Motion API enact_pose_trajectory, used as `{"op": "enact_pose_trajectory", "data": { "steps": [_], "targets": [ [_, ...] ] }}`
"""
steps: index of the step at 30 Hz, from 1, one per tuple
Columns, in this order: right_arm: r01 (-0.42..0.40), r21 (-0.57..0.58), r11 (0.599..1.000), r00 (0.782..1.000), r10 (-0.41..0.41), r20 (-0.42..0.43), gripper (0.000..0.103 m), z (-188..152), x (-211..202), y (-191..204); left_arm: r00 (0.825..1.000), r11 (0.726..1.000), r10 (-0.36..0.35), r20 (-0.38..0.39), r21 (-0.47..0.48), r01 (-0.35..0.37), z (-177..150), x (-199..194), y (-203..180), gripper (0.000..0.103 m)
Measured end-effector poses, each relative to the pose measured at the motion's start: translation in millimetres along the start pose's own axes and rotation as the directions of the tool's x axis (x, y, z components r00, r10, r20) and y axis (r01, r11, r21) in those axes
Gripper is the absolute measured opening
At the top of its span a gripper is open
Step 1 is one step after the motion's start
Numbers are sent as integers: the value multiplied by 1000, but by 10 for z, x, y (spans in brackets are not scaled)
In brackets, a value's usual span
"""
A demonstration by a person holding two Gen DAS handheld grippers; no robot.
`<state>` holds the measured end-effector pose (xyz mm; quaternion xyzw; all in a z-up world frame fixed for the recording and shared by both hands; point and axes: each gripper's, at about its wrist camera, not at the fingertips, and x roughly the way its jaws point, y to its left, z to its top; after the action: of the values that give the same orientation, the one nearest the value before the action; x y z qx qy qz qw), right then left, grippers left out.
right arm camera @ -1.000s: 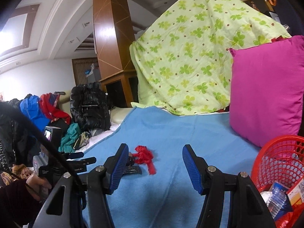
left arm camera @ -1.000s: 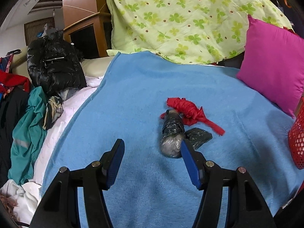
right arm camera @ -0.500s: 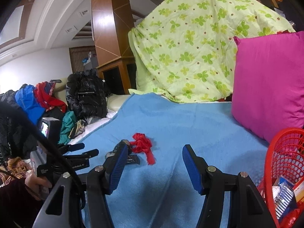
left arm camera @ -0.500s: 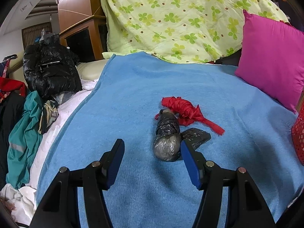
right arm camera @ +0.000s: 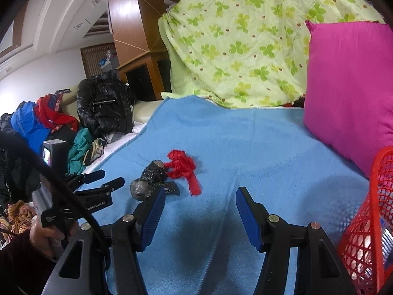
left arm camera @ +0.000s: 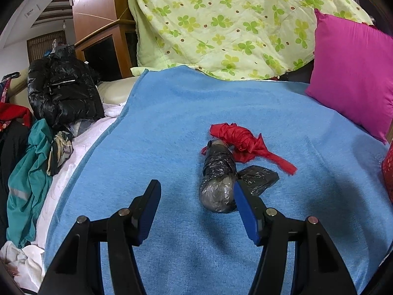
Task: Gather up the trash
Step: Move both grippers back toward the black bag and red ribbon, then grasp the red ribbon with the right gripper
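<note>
A black plastic-wrapped bundle [left arm camera: 218, 179] lies on the blue blanket [left arm camera: 172, 127], with a crumpled red bag [left arm camera: 243, 145] against its far end and a small black bag scrap [left arm camera: 258, 175] on its right. My left gripper [left arm camera: 196, 189] is open just short of the bundle; the bundle's near end sits by the tip of the right finger, and nothing is pressed. The right wrist view shows the same bundle [right arm camera: 147, 179], red bag [right arm camera: 183, 166] and left gripper [right arm camera: 109, 178]. My right gripper [right arm camera: 200, 194] hangs open over bare blanket, holding nothing.
A red mesh basket [right arm camera: 368, 221] with trash in it stands at the right edge. A magenta pillow [left arm camera: 351, 78] and a clover-print quilt [left arm camera: 233, 24] close off the back. A black jacket [left arm camera: 61, 93] and other clothes are piled on the left, past the blanket's edge.
The right gripper has tipped downward and moved in, so the trash and basket look larger and lower. The left gripper has edged slightly closer to the black bundle. Both stay equally open.
</note>
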<state>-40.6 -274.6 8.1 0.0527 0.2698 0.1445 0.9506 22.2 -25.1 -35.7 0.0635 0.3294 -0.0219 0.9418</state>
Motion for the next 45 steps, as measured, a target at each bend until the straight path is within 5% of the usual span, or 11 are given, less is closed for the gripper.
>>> {"op": "enact_pose_trajectory", "data": {
  "steps": [38, 45],
  "targets": [
    [-4, -18, 1000, 993, 2, -117, 64, -88, 469, 230, 1000, 1000, -15, -21, -12, 15, -31, 50, 91, 62],
    [-40, 51, 998, 992, 46, -119, 64, 40, 625, 132, 999, 999, -23, -29, -26, 22, -22, 69, 115, 62]
  ]
}}
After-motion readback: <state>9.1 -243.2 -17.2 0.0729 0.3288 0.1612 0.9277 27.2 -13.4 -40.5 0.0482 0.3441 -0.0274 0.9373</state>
